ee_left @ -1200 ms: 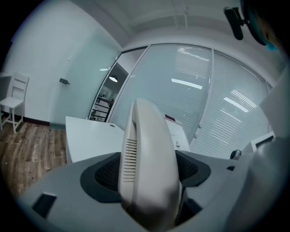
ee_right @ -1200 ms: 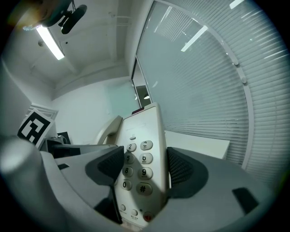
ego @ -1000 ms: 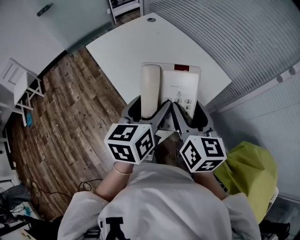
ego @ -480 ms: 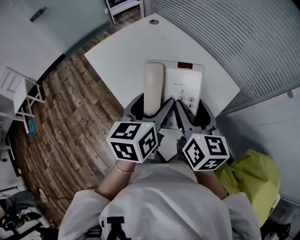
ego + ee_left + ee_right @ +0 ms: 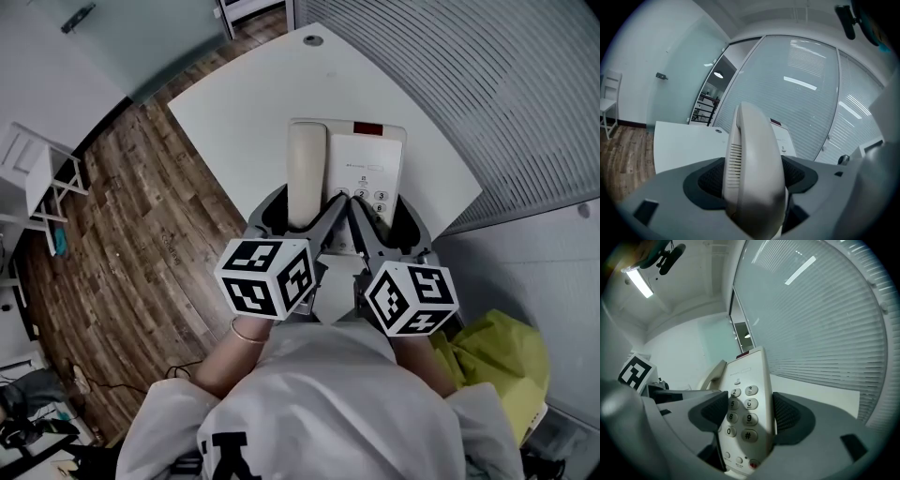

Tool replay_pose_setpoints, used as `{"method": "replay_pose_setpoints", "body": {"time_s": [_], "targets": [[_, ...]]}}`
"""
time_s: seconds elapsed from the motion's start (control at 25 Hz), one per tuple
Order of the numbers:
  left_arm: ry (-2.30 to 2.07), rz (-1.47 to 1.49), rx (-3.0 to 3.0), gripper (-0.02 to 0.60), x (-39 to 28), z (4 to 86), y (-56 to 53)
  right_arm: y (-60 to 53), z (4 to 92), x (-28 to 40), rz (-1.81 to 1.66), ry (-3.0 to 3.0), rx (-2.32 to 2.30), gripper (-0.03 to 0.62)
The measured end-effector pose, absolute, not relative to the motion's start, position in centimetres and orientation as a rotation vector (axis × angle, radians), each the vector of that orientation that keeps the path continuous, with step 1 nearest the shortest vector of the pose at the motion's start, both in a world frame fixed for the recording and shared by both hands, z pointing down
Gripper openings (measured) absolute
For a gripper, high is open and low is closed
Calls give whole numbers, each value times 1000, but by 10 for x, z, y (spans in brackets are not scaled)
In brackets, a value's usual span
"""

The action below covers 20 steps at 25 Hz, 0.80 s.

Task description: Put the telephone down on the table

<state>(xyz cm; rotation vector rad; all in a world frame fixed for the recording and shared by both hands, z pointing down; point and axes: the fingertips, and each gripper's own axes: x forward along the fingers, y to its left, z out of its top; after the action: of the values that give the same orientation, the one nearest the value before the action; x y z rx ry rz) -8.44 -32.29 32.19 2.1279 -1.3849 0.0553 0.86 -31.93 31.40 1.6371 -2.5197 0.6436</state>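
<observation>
The telephone [image 5: 367, 169] is over the near end of the white worktop [image 5: 234, 103], with its keypad end toward the person. No view shows whether its underside touches the worktop. Both tongs are clenched on it.

The left tongs [image 5: 298, 223] grasp the cream handset [image 5: 306, 169], which lies lengthwise in its cradle on the side of the telephone away from the blinds. In the left gripper view the handset fills the gap between the two dark pads [image 5: 710, 180].

The right tongs [image 5: 377, 225] grasp the keypad side of the body. In the right gripper view one pad presses the outer edge next to the 9 and # keys, and the other pad sits against the keys on the inner side.

A small round cap [image 5: 312, 40] sits at the far corner of the worktop. A slatted blind wall [image 5: 487, 75] runs along the worktop's right edge. Wooden floor [image 5: 141, 234] lies to the worktop's left, with a white chair [image 5: 42, 183] farther out. A yellow-green bag [image 5: 497, 352] lies off the worktop's near right corner.
</observation>
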Motion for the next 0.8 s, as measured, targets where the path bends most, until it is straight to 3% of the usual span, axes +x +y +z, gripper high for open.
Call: {"method": "replay_pose_setpoints", "body": {"time_s": [0.8], "targets": [[-1318,172,2074,359,-67,367,-347,-341,361,26,813,-2408,1657,305]]}}
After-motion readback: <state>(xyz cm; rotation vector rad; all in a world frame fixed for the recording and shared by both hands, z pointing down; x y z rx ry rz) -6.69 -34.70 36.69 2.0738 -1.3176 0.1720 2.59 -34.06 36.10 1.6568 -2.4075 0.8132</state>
